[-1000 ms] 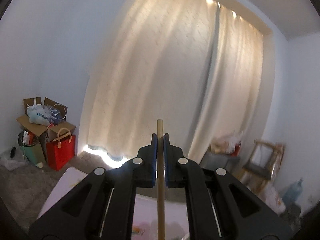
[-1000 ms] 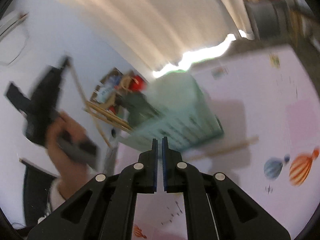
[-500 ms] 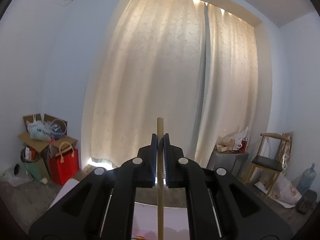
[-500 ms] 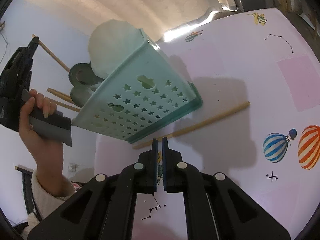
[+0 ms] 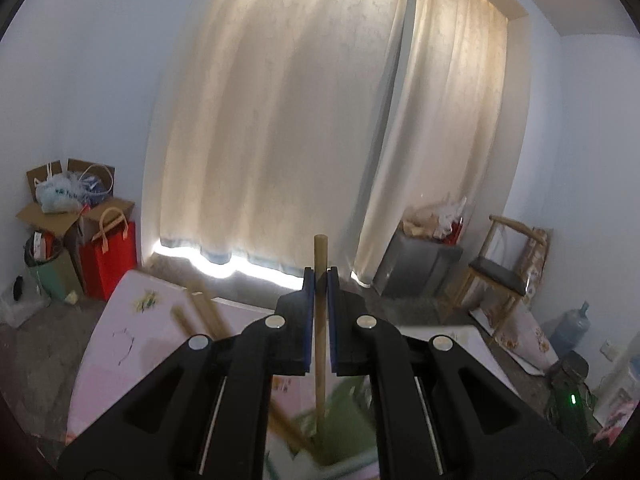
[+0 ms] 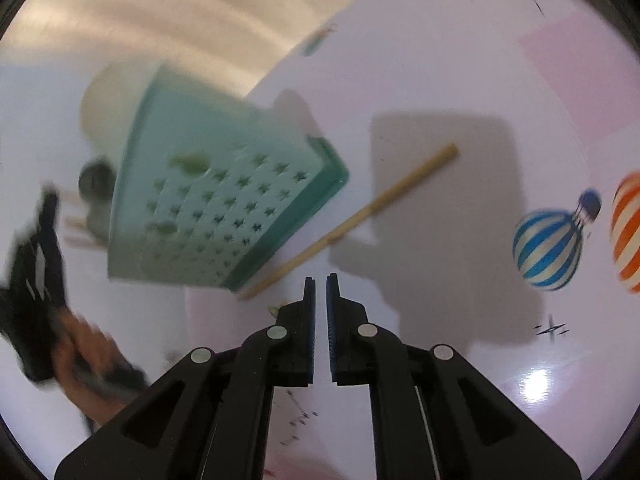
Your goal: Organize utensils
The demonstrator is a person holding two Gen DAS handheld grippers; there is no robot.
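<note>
My left gripper point(image 5: 320, 276) is shut on a wooden utensil handle point(image 5: 321, 252) that stands upright between its pads; its lower end reaches into the blurred teal utensil holder point(image 5: 344, 428). Other wooden handles point(image 5: 204, 312) lean out to the left. In the right wrist view the teal holder point(image 6: 224, 204) has star-shaped holes and holds a white round piece point(image 6: 108, 108) and dark spoon heads point(image 6: 96, 176). A wooden stick point(image 6: 360, 216) lies on the table beside the holder's base. My right gripper point(image 6: 320, 280) hovers just short of that stick, its jaws opening with nothing between them.
The pink table point(image 6: 440, 60) bears balloon prints point(image 6: 548, 248) on the right. A hand point(image 6: 88, 364) holds the left gripper point(image 6: 40, 264) at the left edge. Beyond the table are curtains point(image 5: 320, 120), a red bag point(image 5: 108, 264) with boxes, and a chair point(image 5: 504, 272).
The left gripper has sunk with its utensil, so the table and holder now show below it. The right gripper has dropped and rolled toward the stick on the table.
</note>
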